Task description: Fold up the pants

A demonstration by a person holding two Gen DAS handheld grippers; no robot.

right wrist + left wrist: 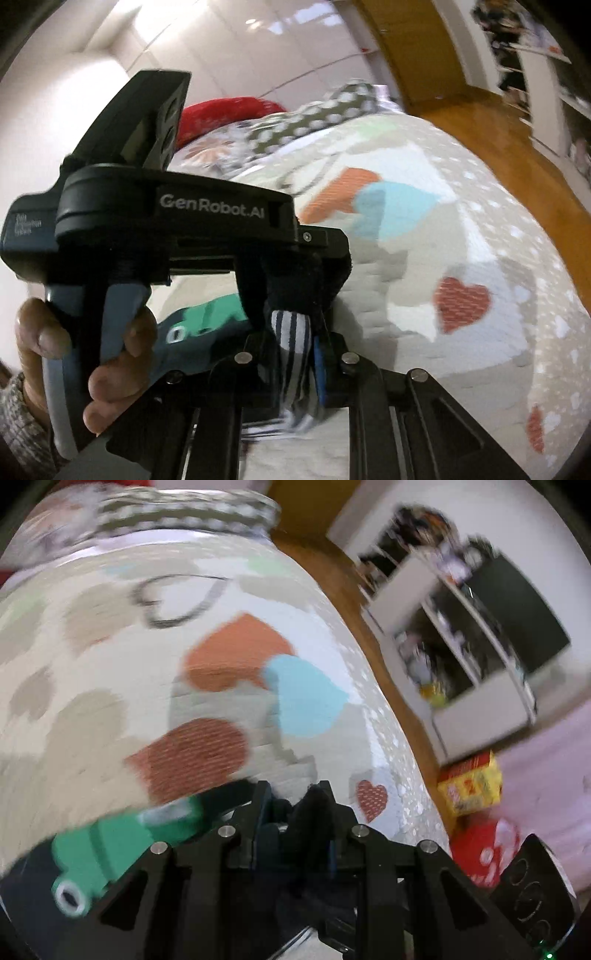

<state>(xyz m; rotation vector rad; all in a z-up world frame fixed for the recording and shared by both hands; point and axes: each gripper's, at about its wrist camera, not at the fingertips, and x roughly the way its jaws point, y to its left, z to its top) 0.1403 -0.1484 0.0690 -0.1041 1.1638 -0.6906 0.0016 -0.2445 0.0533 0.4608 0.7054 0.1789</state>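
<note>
The left gripper (291,794) hangs low over a bed (110,701) whose cover is printed with hearts: an orange heart (236,653), a blue heart (306,698) overlapping it on the right, and a small red heart (371,798) near the bed's right edge. Its jaws stand narrow, close together, with dark cloth bunched between them. The pants (122,845), dark with a green patch and a white eyelet, lie at the near left, just beside that gripper and reaching in under it.

In the right wrist view, the right gripper (295,336) is pinched on a striped white-and-dark fold of the pants (293,332), which hangs down between its fingers. Directly beyond it the left gripper (295,288) clamps dark cloth at nearly the same spot, the two grippers almost touching. The person's left hand (74,354) wraps the grey handle at the near left. The green part of the pants shows between hand and jaws.

At the far end of the bed lie a spotted pillow (184,513) and a red cushion (229,110). Right of the bed is a wood floor (347,590), with a white shelf (461,646) beyond and a yellow box (469,786) near the bed's edge.
</note>
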